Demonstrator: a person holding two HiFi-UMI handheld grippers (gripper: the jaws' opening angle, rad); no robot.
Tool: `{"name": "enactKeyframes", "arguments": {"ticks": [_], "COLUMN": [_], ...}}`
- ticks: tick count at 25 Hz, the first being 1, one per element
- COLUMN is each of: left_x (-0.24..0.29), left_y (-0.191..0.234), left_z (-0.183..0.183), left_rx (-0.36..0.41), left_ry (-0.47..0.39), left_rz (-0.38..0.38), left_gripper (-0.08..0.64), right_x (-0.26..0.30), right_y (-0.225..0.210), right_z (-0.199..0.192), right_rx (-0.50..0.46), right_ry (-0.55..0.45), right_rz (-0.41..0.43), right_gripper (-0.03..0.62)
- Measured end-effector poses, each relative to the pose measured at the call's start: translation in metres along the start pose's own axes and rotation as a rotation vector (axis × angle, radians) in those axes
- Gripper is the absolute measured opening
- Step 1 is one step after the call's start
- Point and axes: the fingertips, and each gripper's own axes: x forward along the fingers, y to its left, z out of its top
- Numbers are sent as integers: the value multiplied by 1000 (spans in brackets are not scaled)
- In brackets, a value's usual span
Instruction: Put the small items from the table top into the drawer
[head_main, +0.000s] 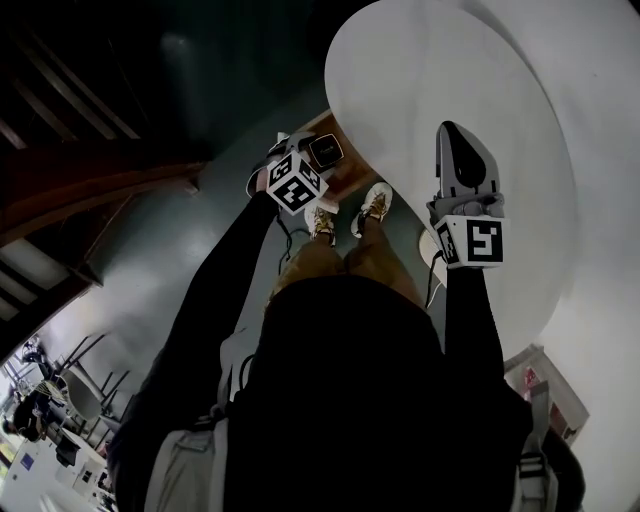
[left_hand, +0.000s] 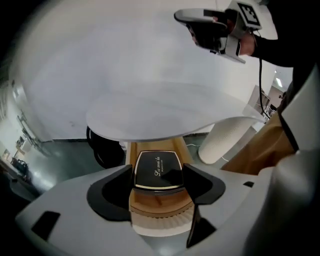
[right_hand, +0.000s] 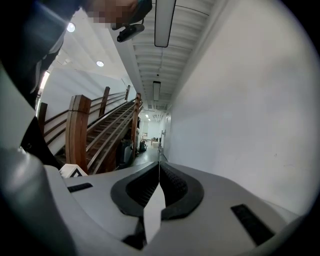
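Note:
A small black case with a gold rim and script lettering is clamped between the jaws of my left gripper. It hangs just over an open wooden drawer under the rim of the white round table top. From the head view, the same case shows at the table's near-left edge. My right gripper is held above the table top, shut with nothing in it. In its own view, the right gripper points at a white wall and a corridor.
The white table pedestal stands right of the drawer, and a black round object sits on the floor to its left. The person's shoes are by the table edge. A wooden staircase runs along the left.

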Motion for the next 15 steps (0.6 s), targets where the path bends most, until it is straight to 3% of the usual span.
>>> {"name": "enactKeyframes", "arguments": {"ticks": [5,12,15], "left_x": [53,110,119], "left_y": [-5,-19,-29], "left_z": [-16,-42,-59], "left_rx": [155,619,717], "left_ry": [123,247,323], "left_rz": [-75,-173,-255], "left_gripper": [333,333,333], "right_x": [-11,-26,-30], "right_y": [-17,-35,-35], "right_z": [-17,-40,-43], "right_rx": [6,-12,-24], "right_ry": [48,117,143], "right_rz": [-42,-78,-75], "right_gripper": [28,28,28]}}
